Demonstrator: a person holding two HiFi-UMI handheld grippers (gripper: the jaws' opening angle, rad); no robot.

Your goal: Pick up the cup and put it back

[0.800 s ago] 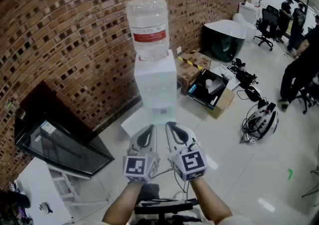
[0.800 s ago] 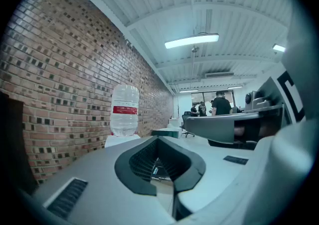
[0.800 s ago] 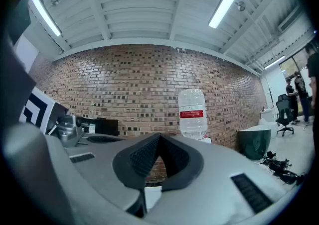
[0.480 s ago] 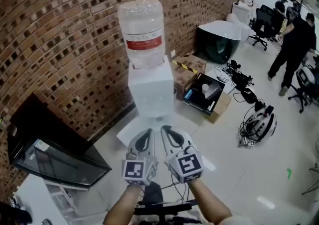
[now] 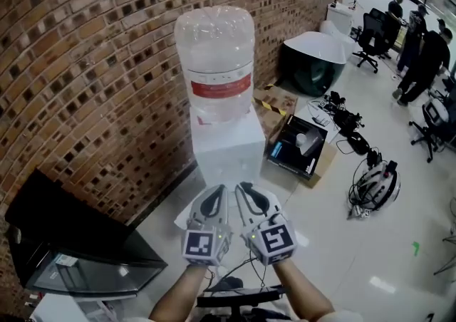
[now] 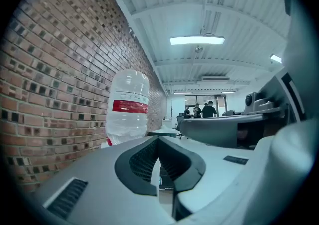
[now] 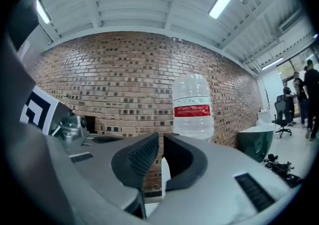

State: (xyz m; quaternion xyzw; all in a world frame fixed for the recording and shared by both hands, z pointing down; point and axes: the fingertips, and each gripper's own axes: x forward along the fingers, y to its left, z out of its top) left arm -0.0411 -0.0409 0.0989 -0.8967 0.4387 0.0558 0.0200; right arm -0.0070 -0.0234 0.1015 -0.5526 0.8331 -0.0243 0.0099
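Observation:
No cup shows in any view. A white water dispenser (image 5: pixel 228 148) stands against the brick wall, topped by a clear bottle (image 5: pixel 215 64) with a red label. My left gripper (image 5: pixel 216 194) and right gripper (image 5: pixel 246 191) are held side by side just in front of the dispenser's base, both shut with nothing between their jaws. In the left gripper view the left gripper (image 6: pixel 158 143) points past the bottle (image 6: pixel 128 107). From the right gripper view the right gripper (image 7: pixel 160 138) aims just left of the bottle (image 7: pixel 193 104).
A black glass-fronted cabinet (image 5: pixel 64 246) lies at the lower left. An open cardboard box (image 5: pixel 301 146) and a dark round tub (image 5: pixel 311 60) sit right of the dispenser. Cables and a helmet (image 5: pixel 374 185) lie on the floor. People (image 5: pixel 422 50) stand at the far right.
The view has closed in on the dispenser, so the bottle looks larger and sits more to the centre. Both grippers stay together and shut. A person at the back right has walked away.

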